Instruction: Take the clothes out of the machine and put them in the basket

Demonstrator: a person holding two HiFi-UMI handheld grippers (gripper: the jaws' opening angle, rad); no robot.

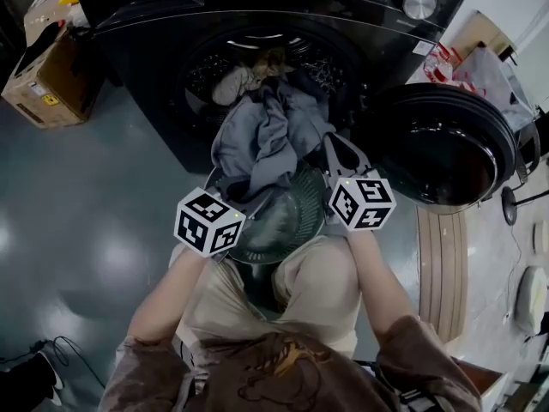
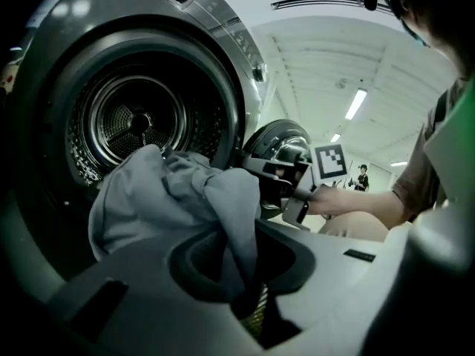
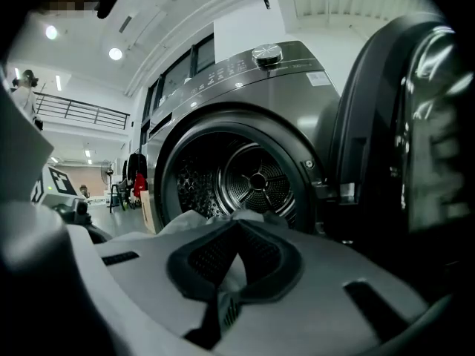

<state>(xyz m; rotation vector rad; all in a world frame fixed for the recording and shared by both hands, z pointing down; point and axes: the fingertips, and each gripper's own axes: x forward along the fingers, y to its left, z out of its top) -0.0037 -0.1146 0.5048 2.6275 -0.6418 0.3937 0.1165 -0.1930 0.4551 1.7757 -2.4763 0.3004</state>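
Both grippers are clenched on the same grey garment point(image 1: 262, 140): the left gripper point(image 2: 246, 300) pinches a fold of it, and the right gripper point(image 3: 221, 294) appears to nip its pale edge. The cloth spills from the drum point(image 1: 257, 54) at twelve o'clock down onto the basket point(image 1: 296, 217), which sits before the person's knees at six. To do this well, lift both grips together so the trailing end clears the drum's lip, draw it toward six, then let go over the basket. Mind the door point(image 1: 446, 148) at three. A pale garment point(image 1: 232, 84) waits inside.
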